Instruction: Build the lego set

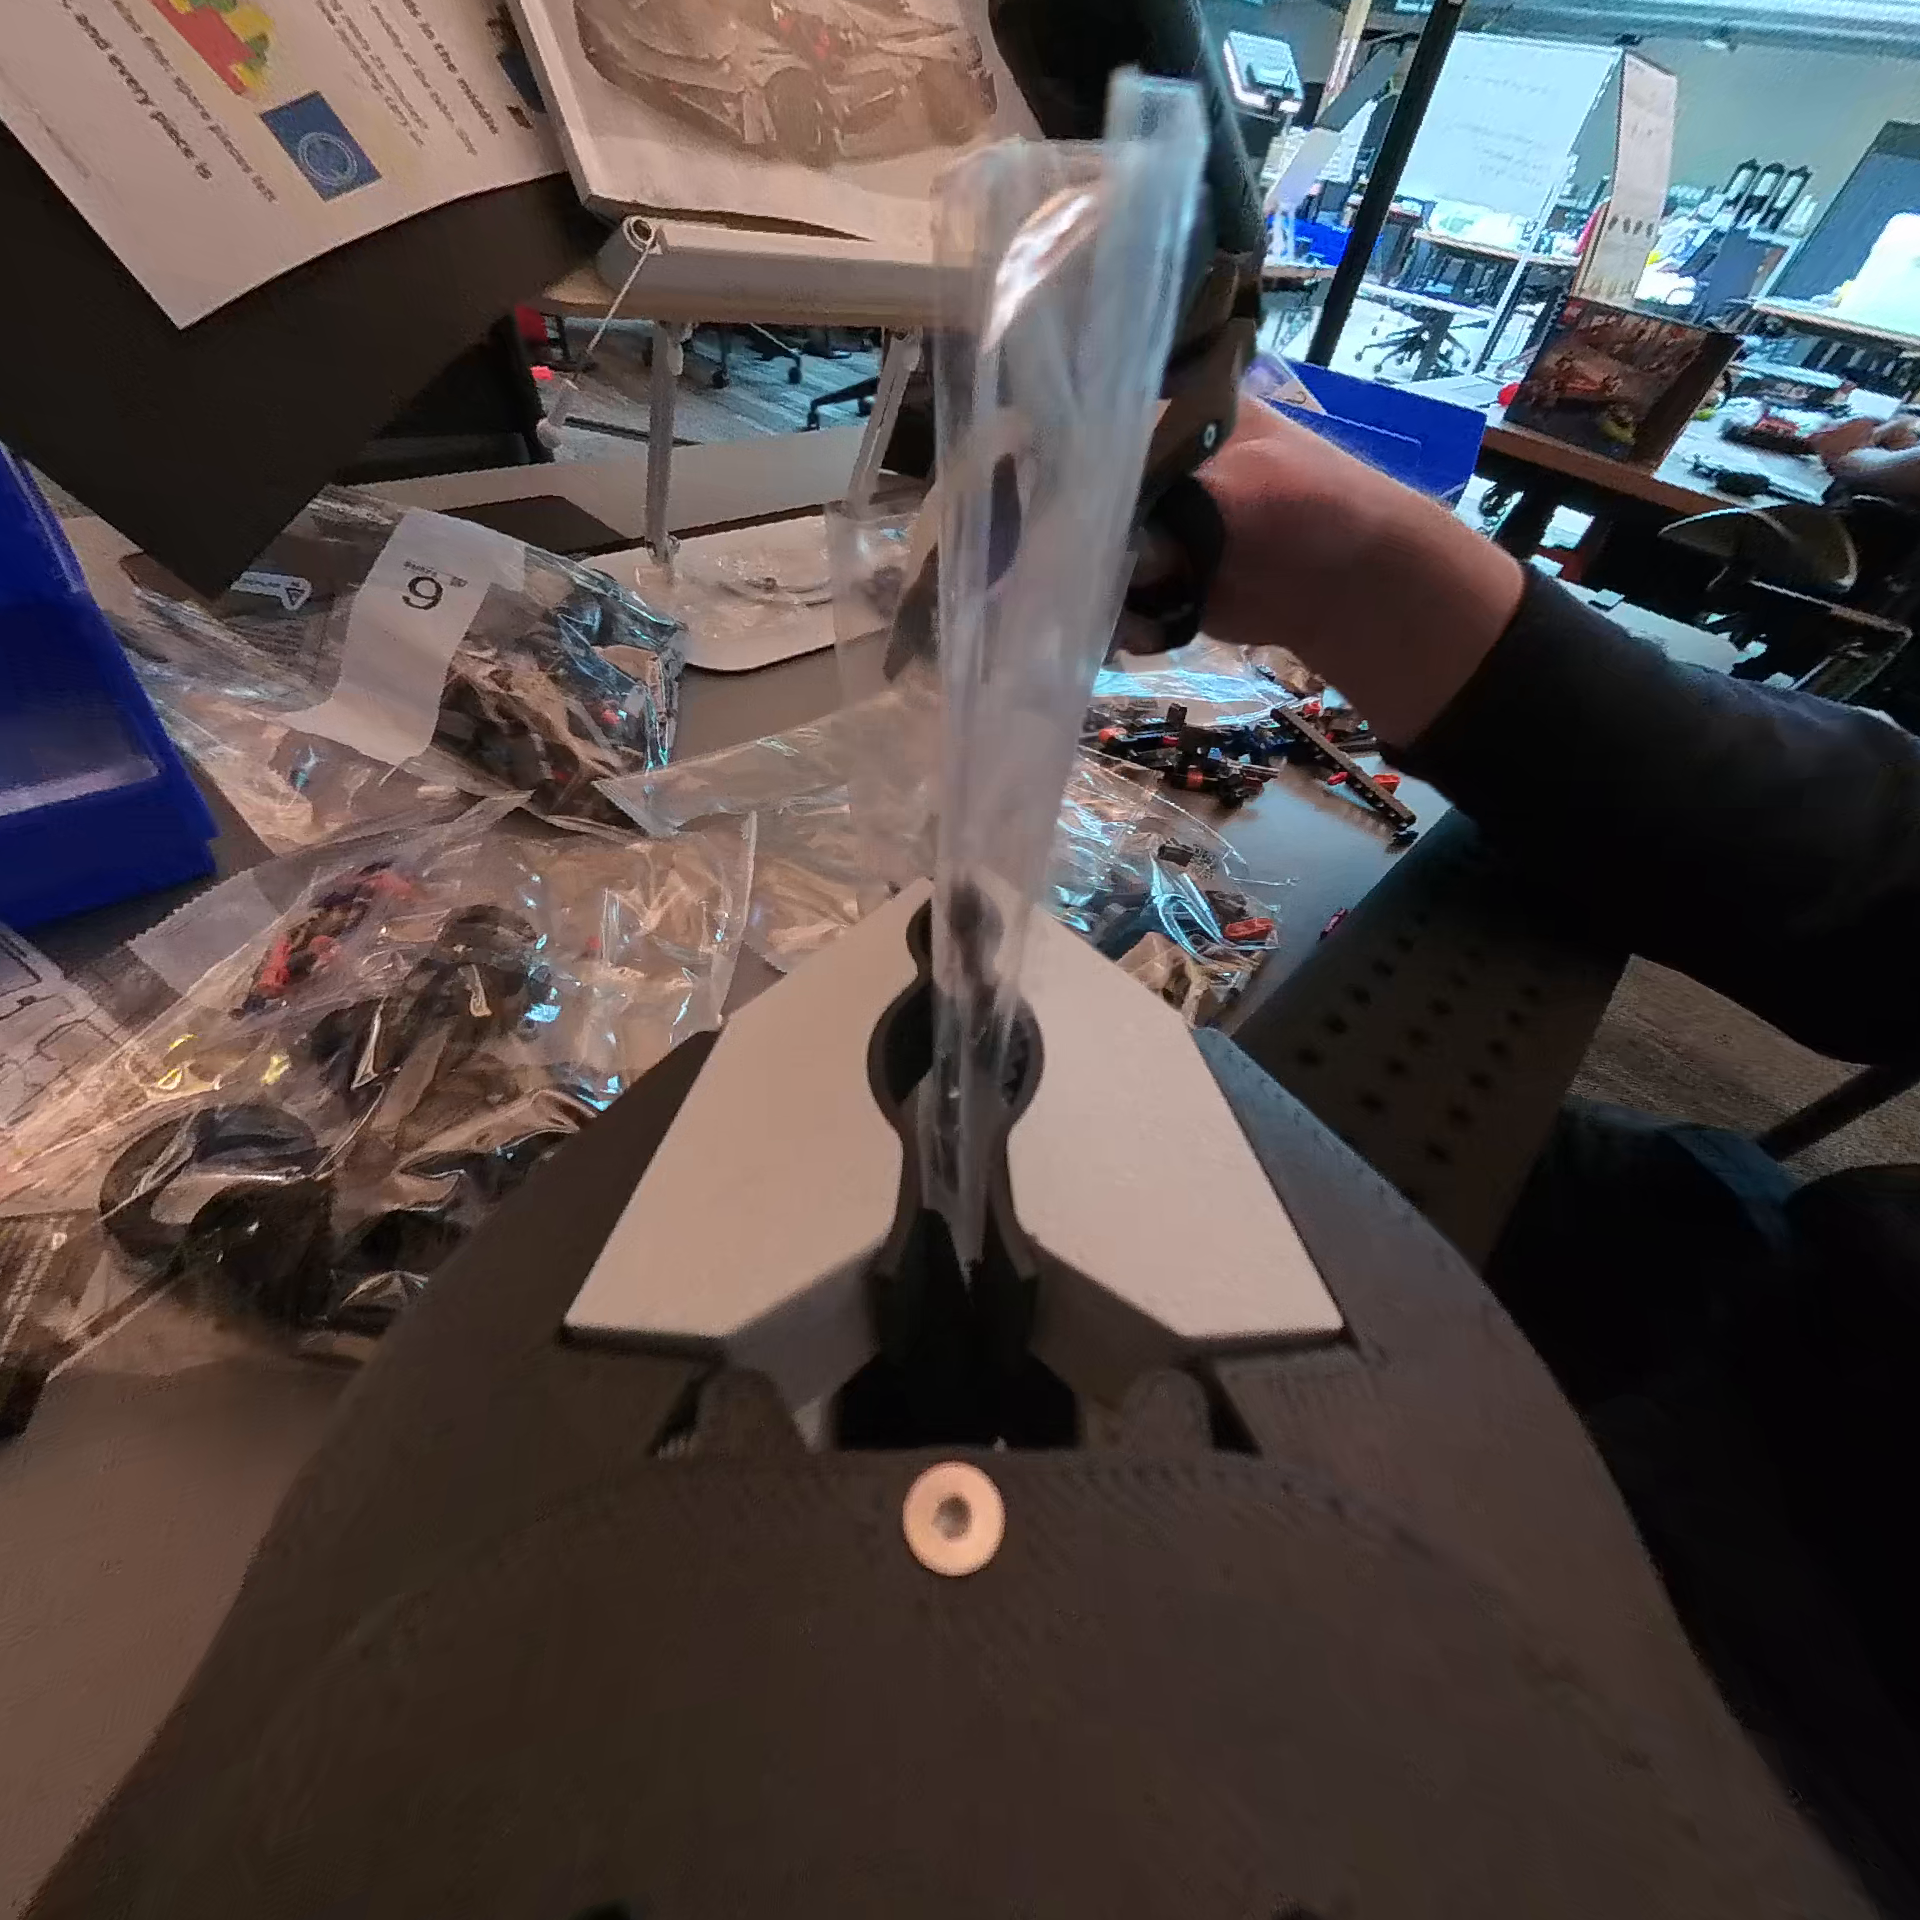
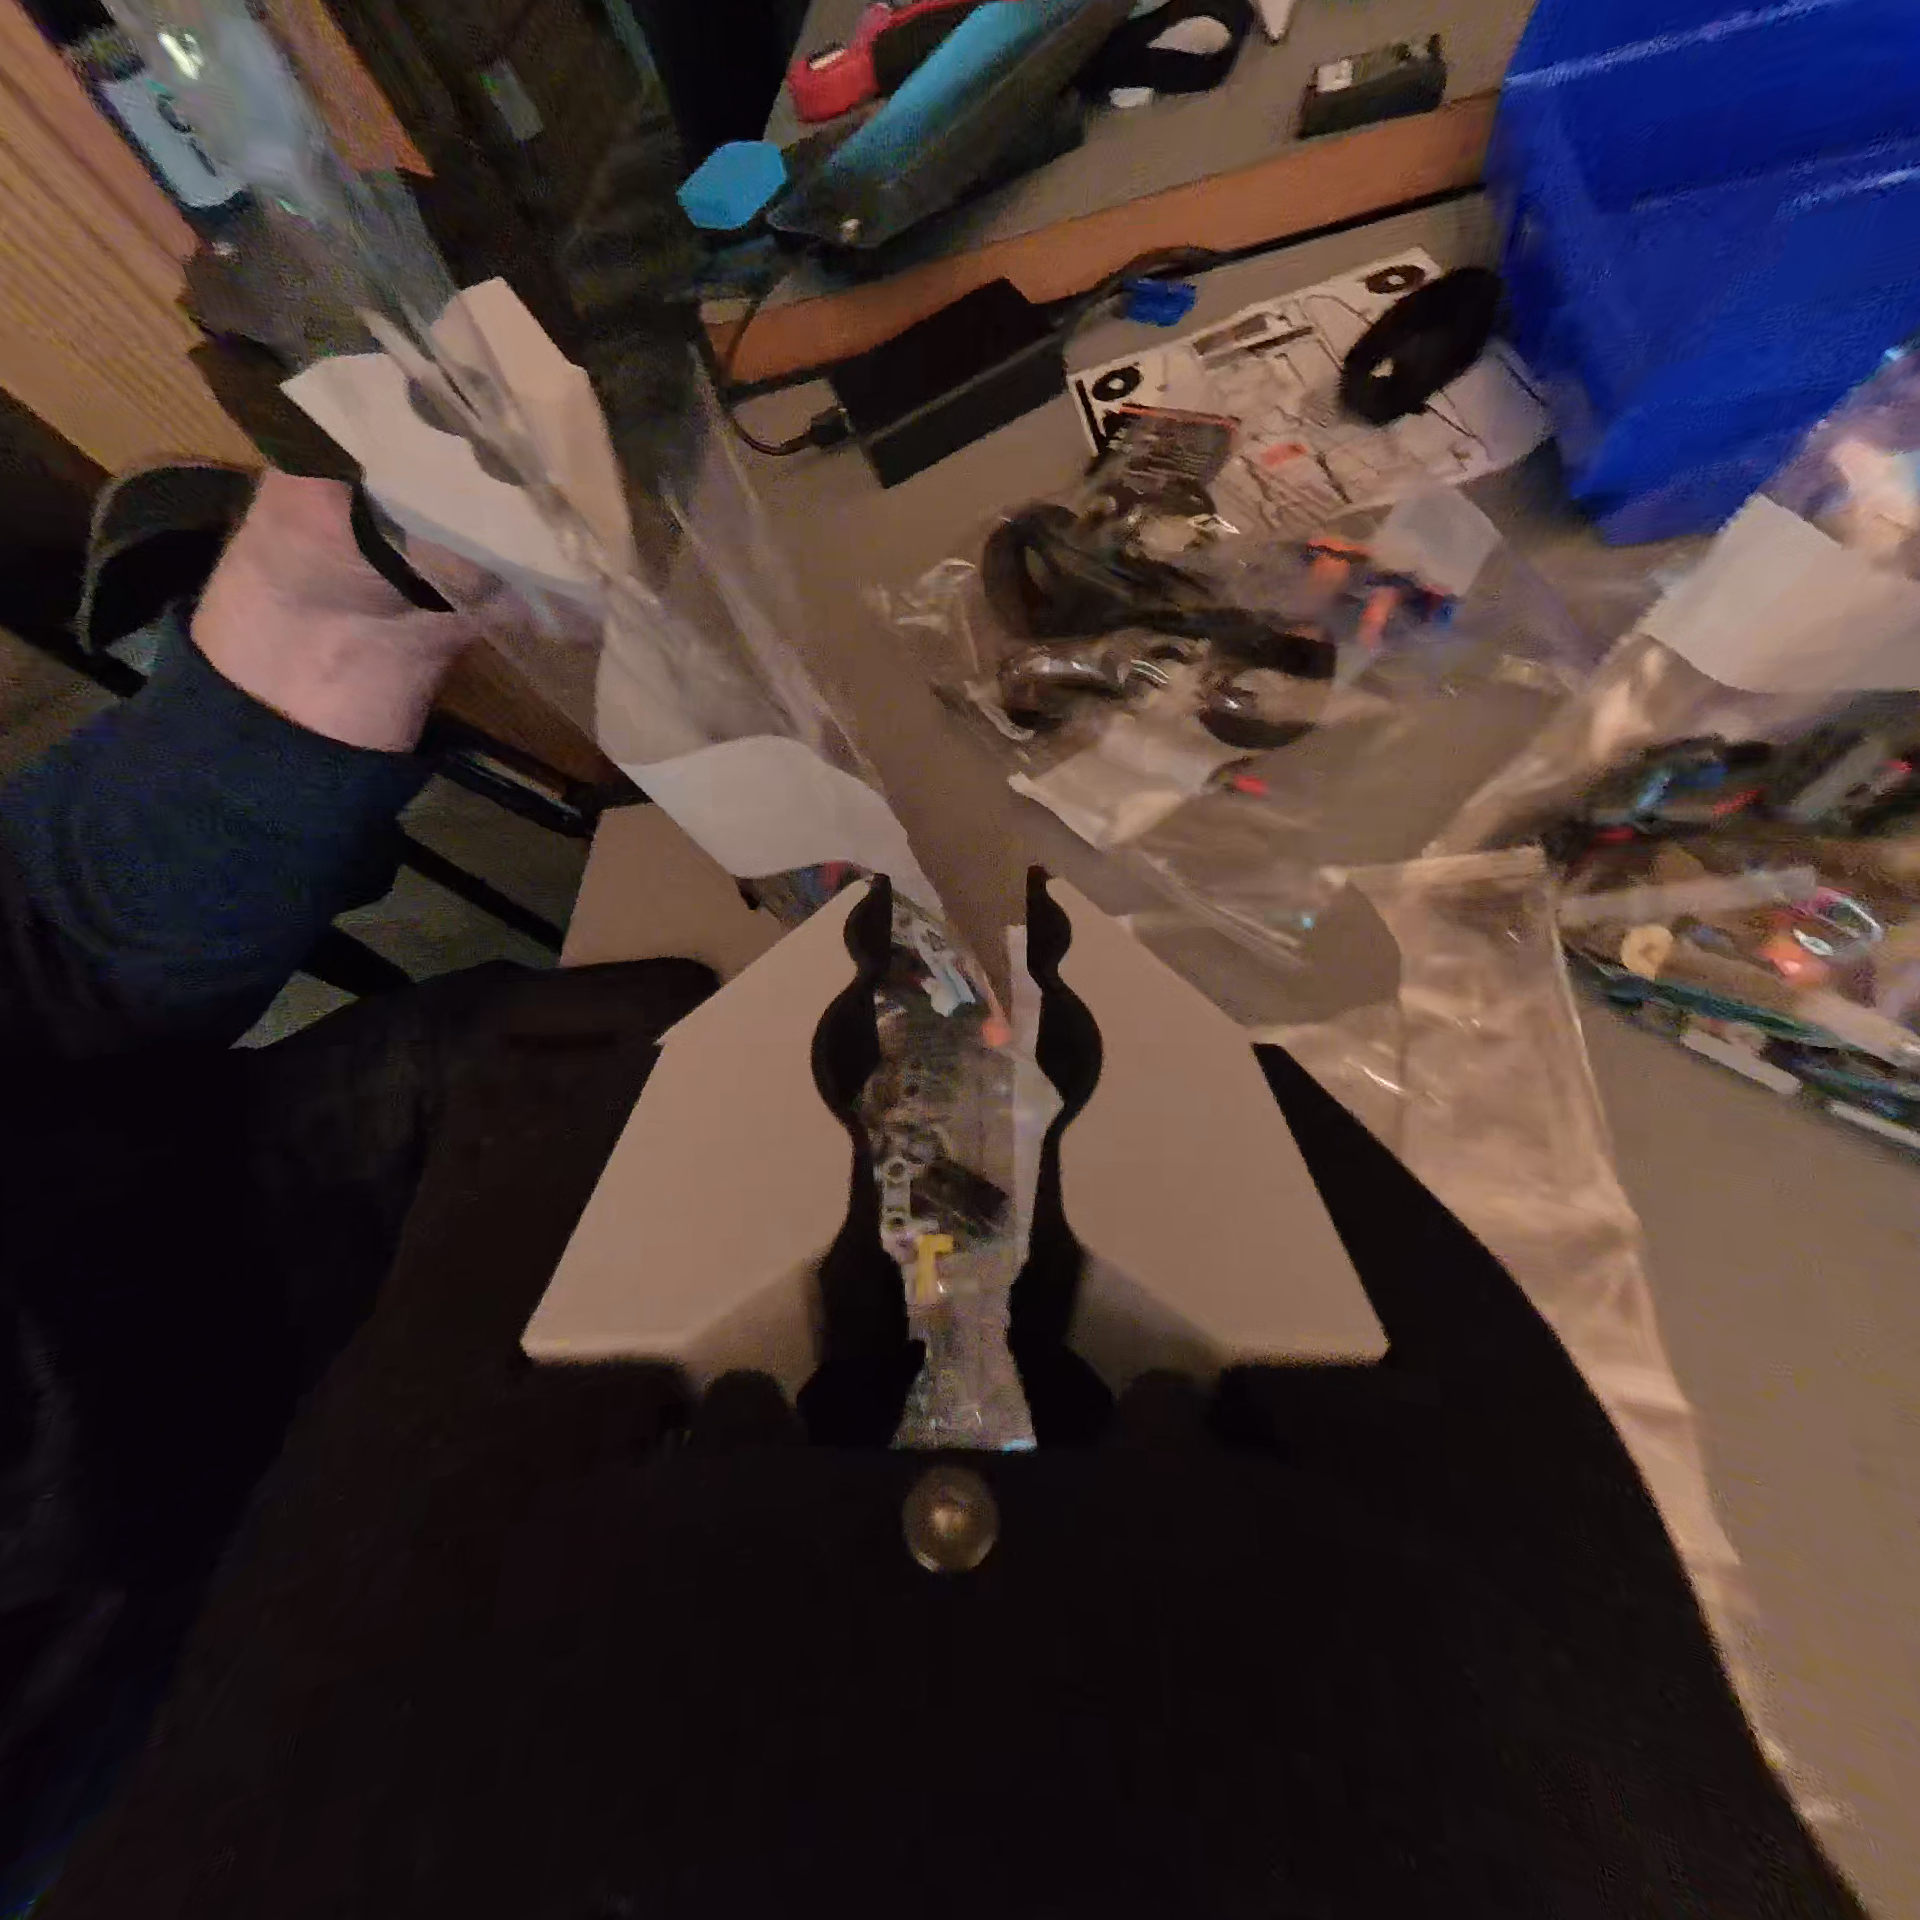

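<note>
left gripper (image 1: 971,1049) and right gripper (image 2: 961,1049) both clenched on clear plastic parts bag (image 1: 1039,499), stretched taut between; pull apart steadily, low over grey table (image 2: 1714,1403).

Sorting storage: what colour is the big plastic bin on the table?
Blue; the bin shows best in the right wrist view.

My left wrist camera looks along its tool (image 1: 971,1039) across the bench (image 1: 125,1538); my right looks steeply down past its tool (image 2: 956,997). Both sit close, sharing the stretched clear bag (image 1: 1049,499).
</note>
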The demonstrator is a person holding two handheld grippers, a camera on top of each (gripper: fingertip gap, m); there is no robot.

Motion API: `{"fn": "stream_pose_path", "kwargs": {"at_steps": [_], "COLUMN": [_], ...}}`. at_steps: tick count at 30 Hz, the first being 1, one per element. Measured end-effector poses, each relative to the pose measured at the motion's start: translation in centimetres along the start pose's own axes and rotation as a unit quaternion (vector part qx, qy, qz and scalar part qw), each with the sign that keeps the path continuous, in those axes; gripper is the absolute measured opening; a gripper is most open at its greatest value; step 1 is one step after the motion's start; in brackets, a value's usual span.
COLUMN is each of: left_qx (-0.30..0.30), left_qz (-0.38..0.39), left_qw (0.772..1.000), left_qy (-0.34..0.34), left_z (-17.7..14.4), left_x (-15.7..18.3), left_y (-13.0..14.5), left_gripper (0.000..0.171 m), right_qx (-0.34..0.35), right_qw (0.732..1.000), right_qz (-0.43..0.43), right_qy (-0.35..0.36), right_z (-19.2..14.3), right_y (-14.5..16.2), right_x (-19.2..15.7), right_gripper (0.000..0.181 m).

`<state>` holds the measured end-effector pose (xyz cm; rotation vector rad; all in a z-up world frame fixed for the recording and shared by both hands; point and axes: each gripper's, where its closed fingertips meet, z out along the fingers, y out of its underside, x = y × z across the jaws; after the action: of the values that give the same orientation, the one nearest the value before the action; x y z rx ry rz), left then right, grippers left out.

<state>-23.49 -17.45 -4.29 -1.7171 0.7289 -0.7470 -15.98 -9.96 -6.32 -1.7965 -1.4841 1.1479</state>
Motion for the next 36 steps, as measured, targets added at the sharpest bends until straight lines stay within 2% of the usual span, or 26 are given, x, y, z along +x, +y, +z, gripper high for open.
{"fn": "stream_pose_path", "kwargs": {"at_steps": [3,6,11,13,15,17,20,22,26,29,32,36], "left_qx": [-0.001,0.000,-0.001,0.000,0.001,0.001,0.001,0.002,0.001,0.001,0.000,0.000], "left_qz": [0.007,0.013,0.018,0.017,0.016,0.017,0.019,0.020,0.022,0.023,0.024,0.023], "left_qw": [1.000,1.000,1.000,1.000,1.000,1.000,1.000,1.000,1.000,1.000,1.000,1.000], "left_qy": [-0.003,-0.004,-0.002,-0.001,-0.001,-0.001,-0.002,-0.001,0.000,0.001,0.002,0.004], "left_z": [0.1,0.1,0.1,0.0,0.0,0.0,0.0,0.0,0.0,-0.1,0.0,0.0], "left_x": [0.1,0.2,0.5,0.6,0.7,0.7,0.8,0.8,1.0,0.9,0.9,1.0], "left_y": [0.1,0.1,0.0,0.1,0.1,0.1,0.1,0.1,0.1,0.0,0.0,0.1], "left_gripper": [0.000,0.000,0.000,0.000,0.000,0.000,0.000,0.000,0.000,0.000,0.000,0.000], "right_qx": [-0.073,-0.155,-0.211,-0.251,-0.243,-0.242,-0.208,-0.167,-0.014,0.058,0.058,-0.001], "right_qw": [0.996,0.986,0.973,0.960,0.963,0.962,0.973,0.980,0.996,0.993,0.989,0.989], "right_qz": [0.018,0.010,-0.026,-0.037,-0.034,-0.039,-0.025,-0.029,-0.060,-0.099,-0.134,-0.146], "right_qy": [0.037,0.055,0.093,0.120,0.110,0.117,0.098,0.103,0.063,0.036,0.011,-0.013], "right_z": [-0.4,0.8,2.9,3.3,3.7,3.6,3.1,1.9,-1.2,-3.1,-2.9,-0.4], "right_y": [3.6,7.0,8.5,10.0,9.7,9.8,8.6,6.6,-0.8,-5.3,-7.6,-7.4], "right_x": [2.0,2.6,3.5,4.3,3.9,4.2,3.6,3.3,-0.3,-3.6,-6.1,-7.3], "right_gripper": [0.022,0.026,0.023,0.013,0.012,0.003,0.002,0.002,0.002,0.002,0.002,0.006]}}
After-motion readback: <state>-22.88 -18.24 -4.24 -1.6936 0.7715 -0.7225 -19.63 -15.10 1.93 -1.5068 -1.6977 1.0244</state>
